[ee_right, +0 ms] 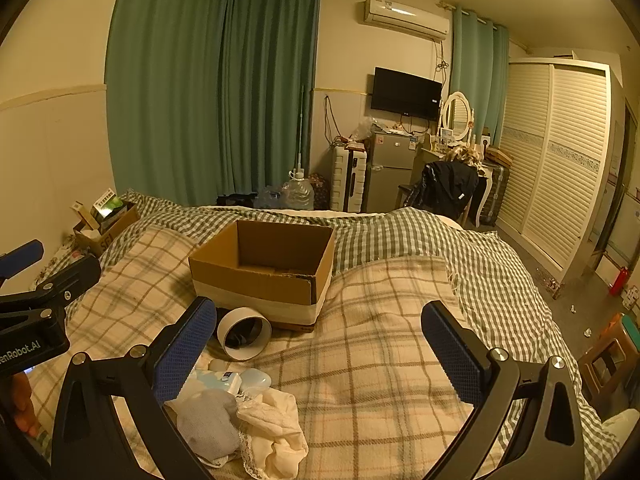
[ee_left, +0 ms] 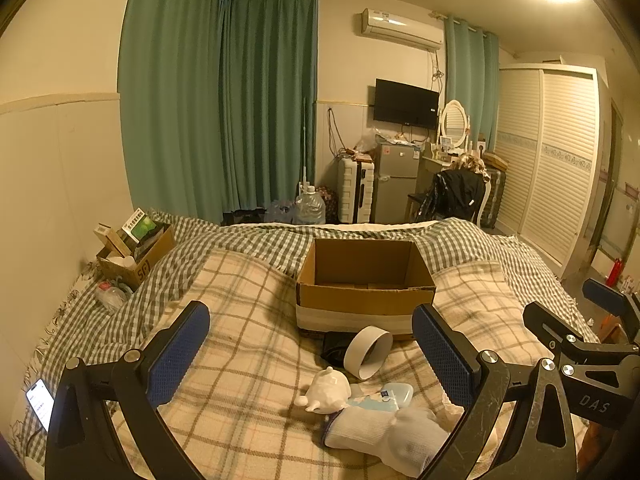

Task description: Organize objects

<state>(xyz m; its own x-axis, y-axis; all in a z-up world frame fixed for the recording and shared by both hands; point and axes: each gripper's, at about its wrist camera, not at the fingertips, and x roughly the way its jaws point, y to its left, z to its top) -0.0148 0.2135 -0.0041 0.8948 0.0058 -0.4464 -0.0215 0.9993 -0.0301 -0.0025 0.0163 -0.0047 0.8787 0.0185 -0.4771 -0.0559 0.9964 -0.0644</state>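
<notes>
An open, empty cardboard box stands on the plaid blanket. In front of it lie a white tape roll on its side, a dark item behind the roll, a white ceramic figure, a pale blue case, a grey-white sock and a cream cloth. My left gripper is open and empty above these items. My right gripper is open and empty to their right, over bare blanket.
A second cardboard box with books and a plastic bottle sit at the bed's left edge. A phone lies at the near left. Beyond the bed are a water jug, fridge, chair and wardrobe. A wooden stool stands right.
</notes>
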